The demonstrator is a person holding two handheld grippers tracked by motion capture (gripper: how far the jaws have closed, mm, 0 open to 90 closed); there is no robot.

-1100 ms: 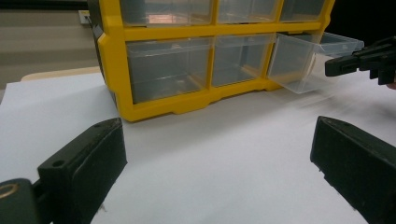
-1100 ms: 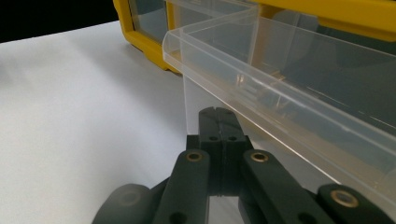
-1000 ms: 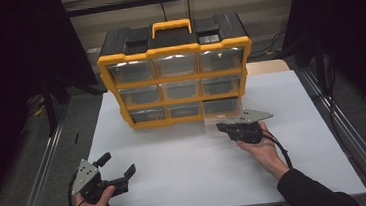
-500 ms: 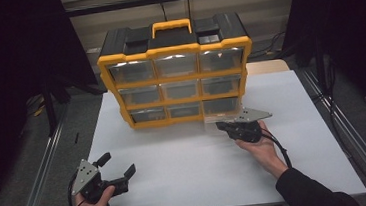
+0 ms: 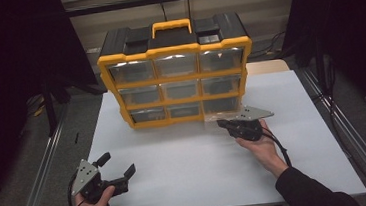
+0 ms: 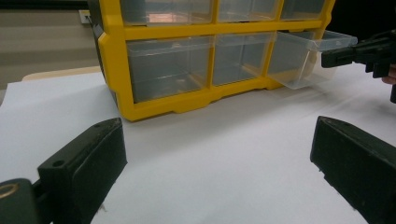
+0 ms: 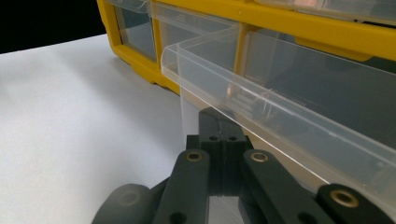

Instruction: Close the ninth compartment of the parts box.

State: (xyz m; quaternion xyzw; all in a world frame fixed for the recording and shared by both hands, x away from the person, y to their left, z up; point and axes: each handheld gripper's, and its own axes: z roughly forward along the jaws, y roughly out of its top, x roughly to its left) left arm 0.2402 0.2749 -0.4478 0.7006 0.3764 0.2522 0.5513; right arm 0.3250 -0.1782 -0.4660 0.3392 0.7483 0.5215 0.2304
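Nothing has moved: right hand-held gripper (image 5: 229, 124) stays clamped on the clear bottom-right drawer (image 6: 303, 58), part-open from the yellow organizer (image 5: 174, 51); left hand-held gripper (image 5: 119, 171) rests apart on the desk (image 5: 186, 158). Next, probably a straight pull.

The organizer cabinet (image 5: 176, 78) has a frame of bright yellow plastic with a smooth, slightly glossy skin, and a top of matt black plastic around a yellow handle (image 5: 171, 27). Its drawers are clear plastic, glossy enough to catch pale glare. The pulled-out drawer (image 6: 306, 58) at the bottom right is thin, transparent and smooth, with a rounded shiny lip. The table (image 5: 186, 158) has a white, matt, even surface like laminate or paper. The left gripper (image 5: 119, 171) has matt black plastic jaws, faintly textured, and a dull grey plate. The right gripper (image 7: 219, 126) is matt black too, with small brass-coloured metal bushings in its links.
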